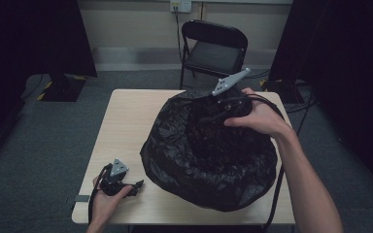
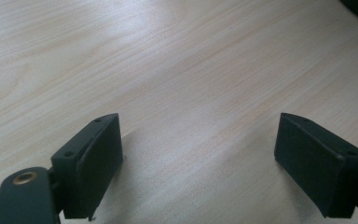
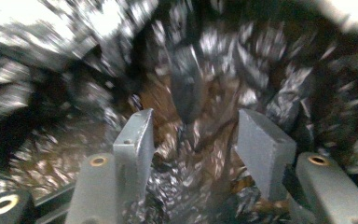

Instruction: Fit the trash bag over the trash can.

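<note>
A large black bag [image 1: 209,155] sits slumped on the right half of a pale wooden bench [image 1: 121,126], its mouth gaping upward; the right tool [image 1: 226,109], gripped in a hand [image 1: 262,116] at the bag's far rim, points down into the opening; the right gripper view looks past its jaws [image 3: 191,140], which stand part open with crinkled black film and brownish matter blurred between and beyond them; whether the pads pinch any film cannot be told from that blur. The left tool [image 1: 119,182] rests low on the bench near its front left corner, well apart from the bag; in the left gripper view its jaws [image 2: 200,163] stand wide open over bare wood, holding nothing.

The risks look plain enough: with one tool working and nothing bracing the bag, a pull at the far rim could drag or tip the whole sack toward the bench's right edge, which it already nearly overhangs; thin film caught on a jaw corner could tear and let the contents out; a half-open bite may slip off the slick plastic; the cable [image 1: 277,184] trailing along the bag's right side might snag the rim as the hand moves.
</note>
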